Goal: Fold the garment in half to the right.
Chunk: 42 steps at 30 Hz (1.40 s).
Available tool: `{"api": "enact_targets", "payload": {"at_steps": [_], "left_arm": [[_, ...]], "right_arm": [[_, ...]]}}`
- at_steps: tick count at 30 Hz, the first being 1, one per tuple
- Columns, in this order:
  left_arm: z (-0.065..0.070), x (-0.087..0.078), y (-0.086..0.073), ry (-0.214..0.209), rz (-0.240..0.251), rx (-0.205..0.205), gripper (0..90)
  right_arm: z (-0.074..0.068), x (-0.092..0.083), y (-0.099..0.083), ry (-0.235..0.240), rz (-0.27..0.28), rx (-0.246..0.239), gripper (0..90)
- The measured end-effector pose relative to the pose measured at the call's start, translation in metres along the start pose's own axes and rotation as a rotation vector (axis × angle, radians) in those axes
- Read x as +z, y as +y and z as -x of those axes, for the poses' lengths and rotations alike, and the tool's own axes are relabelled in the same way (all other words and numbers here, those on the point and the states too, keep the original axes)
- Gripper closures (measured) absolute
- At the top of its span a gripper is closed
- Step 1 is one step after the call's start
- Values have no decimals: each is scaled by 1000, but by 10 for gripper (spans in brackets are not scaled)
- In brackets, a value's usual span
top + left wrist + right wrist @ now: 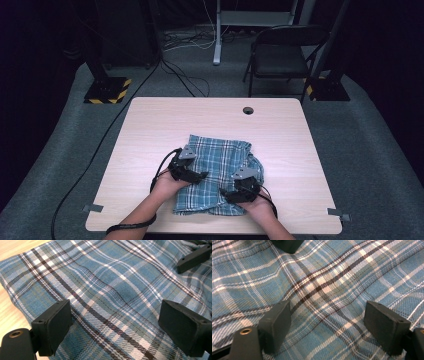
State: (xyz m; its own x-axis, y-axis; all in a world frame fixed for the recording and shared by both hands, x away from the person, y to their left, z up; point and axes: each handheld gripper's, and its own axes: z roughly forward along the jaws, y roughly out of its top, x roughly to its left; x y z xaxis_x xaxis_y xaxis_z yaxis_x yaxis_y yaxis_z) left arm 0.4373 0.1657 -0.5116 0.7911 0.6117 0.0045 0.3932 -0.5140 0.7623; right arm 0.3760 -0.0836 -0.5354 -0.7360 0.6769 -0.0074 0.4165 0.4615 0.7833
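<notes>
Your right gripper (227, 192): jaws spread, over the cloth's near right part, nothing pinched | your left gripper (200, 176): jaws spread, over its left part, nothing pinched | plaid cloth (220, 160): folded, flat on the table (150, 125), near-centre | chair (282, 55) beyond the far edge

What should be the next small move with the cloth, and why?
Probably lower both grippers and close on the cloth. The left gripper and the right gripper stand open above flat fabric, nothing pinched between the jaws, so neither has a hold yet.
</notes>
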Motion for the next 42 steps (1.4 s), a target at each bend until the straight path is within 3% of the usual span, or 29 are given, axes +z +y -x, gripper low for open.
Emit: {"api": "enact_targets", "payload": {"at_steps": [9, 15, 21, 26, 31, 35, 42], "left_arm": [[0, -2, 0, 2, 8, -17, 110], [-3, -11, 0, -21, 28, -33, 107], [-5, -19, 4, 9, 52, -19, 96], [-5, -16, 7, 10, 54, -12, 96], [-6, -9, 9, 13, 30, -1, 92], [-11, -1, 3, -29, 17, -42, 84], [-13, 4, 2, -35, 20, -23, 77]], "right_arm": [[2, -9, 4, -11, -27, -17, 202], [-1, -27, 10, -7, 43, -36, 182], [0, -28, 7, -1, 38, -30, 176], [-5, -32, 6, 8, 31, -52, 177], [-4, -29, -1, 21, -6, -24, 175], [-1, -25, -4, 30, -19, -5, 173], [-2, -23, -9, 31, -28, -6, 170]]}}
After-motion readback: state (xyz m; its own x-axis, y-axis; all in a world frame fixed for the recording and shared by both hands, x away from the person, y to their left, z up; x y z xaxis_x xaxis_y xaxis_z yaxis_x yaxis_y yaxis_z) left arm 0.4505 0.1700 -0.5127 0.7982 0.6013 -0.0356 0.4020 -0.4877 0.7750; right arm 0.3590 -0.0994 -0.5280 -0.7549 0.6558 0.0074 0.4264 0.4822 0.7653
